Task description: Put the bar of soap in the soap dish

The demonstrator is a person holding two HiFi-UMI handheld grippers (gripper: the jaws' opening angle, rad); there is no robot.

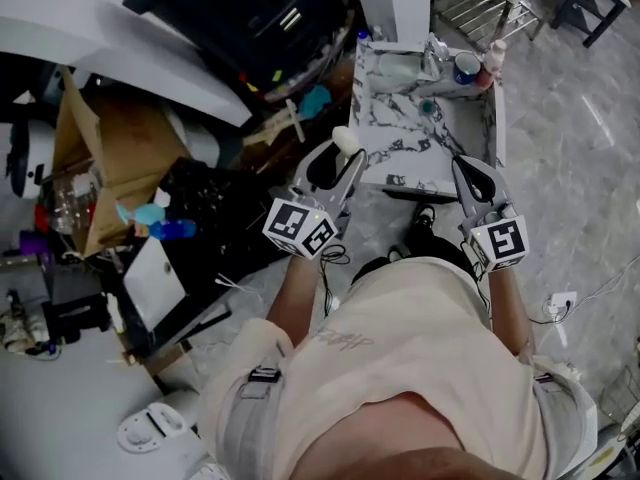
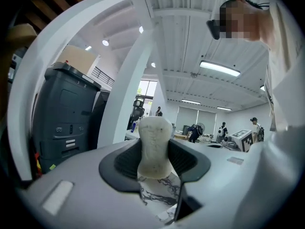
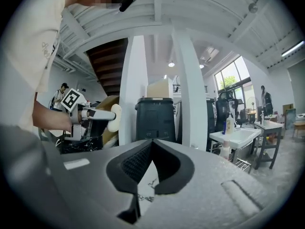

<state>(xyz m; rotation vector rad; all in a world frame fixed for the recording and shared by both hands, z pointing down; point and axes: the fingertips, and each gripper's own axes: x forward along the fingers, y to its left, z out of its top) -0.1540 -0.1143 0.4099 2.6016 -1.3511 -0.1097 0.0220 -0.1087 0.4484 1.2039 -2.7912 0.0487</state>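
At the near left corner of the marble-patterned counter point(image 1: 398, 133), the left gripper point(image 1: 340, 163) is clamped on the bar of soap point(image 2: 154, 146). The cream bar stands upright between the ribbed pads, its rounded top projecting past the jaw tips. The soap is held in the air, just beside the counter edge. Right gripper point(image 1: 474, 182), jaws together at their tips with nothing between them, hangs at the counter's near right edge. A cup point(image 1: 465, 66) and bottle point(image 1: 495, 58) stand at the far end.
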